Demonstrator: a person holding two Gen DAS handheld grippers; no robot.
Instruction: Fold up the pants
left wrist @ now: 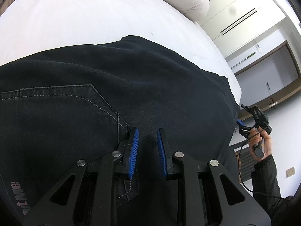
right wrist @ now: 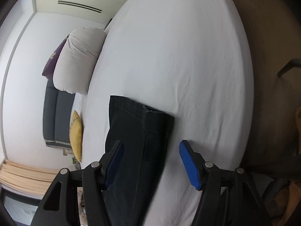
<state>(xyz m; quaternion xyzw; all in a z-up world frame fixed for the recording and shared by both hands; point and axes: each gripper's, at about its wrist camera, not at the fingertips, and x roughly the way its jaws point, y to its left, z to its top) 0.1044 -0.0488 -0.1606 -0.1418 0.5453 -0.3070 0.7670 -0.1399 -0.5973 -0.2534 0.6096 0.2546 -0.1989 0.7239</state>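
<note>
- On the white-sheeted bed [left wrist: 79,18], the dark denim pants [left wrist: 131,86] lie spread flat, their stitched back pocket [left wrist: 56,101] facing up and one side reaching the bed's edge.
- The left tongs [left wrist: 147,131] hover just above the fabric beside the pocket's corner, blue pads slightly apart, gripping nothing.
- The right tongs [right wrist: 151,145] are spread wide over the hemmed leg end [right wrist: 141,116], one pad on each side, holding nothing.
- A plump white pillow [right wrist: 79,60] sits at the bed's far edge.
- A yellow cushion [right wrist: 76,135] lies beside the bed, near a grey sofa [right wrist: 56,113].
</note>
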